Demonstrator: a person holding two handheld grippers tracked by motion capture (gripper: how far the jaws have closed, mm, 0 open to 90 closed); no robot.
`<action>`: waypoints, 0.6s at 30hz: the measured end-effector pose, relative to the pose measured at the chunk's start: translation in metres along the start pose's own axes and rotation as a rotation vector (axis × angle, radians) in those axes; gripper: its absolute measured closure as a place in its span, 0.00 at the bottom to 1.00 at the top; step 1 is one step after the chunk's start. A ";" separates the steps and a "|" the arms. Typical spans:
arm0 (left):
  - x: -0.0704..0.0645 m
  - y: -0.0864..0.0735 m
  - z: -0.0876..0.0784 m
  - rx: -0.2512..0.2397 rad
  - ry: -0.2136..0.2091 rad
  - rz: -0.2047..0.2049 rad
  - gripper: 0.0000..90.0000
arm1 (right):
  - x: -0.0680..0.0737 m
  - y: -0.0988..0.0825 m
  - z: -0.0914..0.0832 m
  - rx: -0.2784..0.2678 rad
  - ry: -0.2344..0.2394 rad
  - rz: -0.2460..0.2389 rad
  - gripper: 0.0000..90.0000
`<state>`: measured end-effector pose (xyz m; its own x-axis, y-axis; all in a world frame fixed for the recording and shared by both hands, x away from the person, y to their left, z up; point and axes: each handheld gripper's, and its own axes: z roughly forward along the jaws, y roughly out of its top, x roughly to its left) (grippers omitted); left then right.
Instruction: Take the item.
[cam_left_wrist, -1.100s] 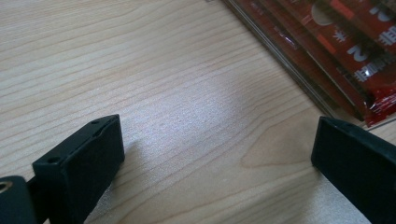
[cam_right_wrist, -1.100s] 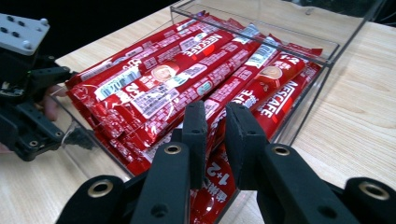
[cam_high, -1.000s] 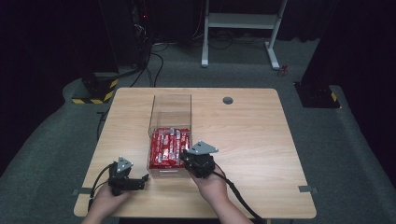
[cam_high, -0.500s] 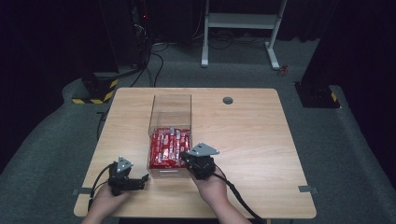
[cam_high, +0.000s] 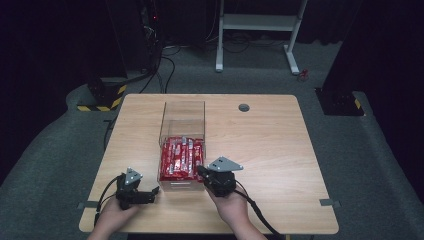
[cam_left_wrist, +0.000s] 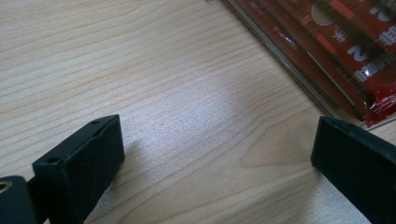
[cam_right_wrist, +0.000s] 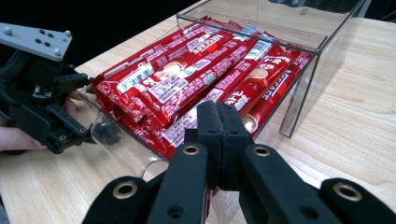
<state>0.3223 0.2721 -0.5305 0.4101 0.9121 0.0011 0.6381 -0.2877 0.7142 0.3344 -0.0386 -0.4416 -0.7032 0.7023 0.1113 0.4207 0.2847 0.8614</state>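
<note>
- High view: a clear box (cam_high: 182, 117) is seen mid-table (cam_high: 270, 150), red packets (cam_high: 181, 158) filling its near half.
- The left gripper (cam_high: 150, 192) is held near-left of the box, jaws apart over bare wood.
- The right gripper (cam_high: 201, 172) is held at the box's near-right corner, jaws pressed together, nothing between them.

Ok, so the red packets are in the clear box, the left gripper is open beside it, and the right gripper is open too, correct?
Not quite: the right gripper is shut, its jaws pressed together at the near wall of the clear box, as the right gripper view shows. The rest holds: the red packets lie in the box, and the left gripper is open beside it.
</note>
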 end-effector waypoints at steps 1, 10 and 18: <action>0.000 0.000 0.000 0.000 0.000 0.000 0.03 | 0.001 0.000 -0.001 0.002 -0.002 -0.004 1.00; 0.000 0.000 0.000 0.000 0.000 0.000 0.03 | 0.005 -0.002 -0.009 -0.014 0.009 -0.015 1.00; 0.000 0.000 0.000 0.000 0.000 0.000 0.03 | 0.003 -0.006 -0.011 -0.047 0.025 -0.003 1.00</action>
<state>0.3223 0.2721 -0.5305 0.4102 0.9120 0.0010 0.6380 -0.2878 0.7142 0.3232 -0.0456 -0.4410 -0.7188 0.6847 0.1206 0.3918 0.2556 0.8838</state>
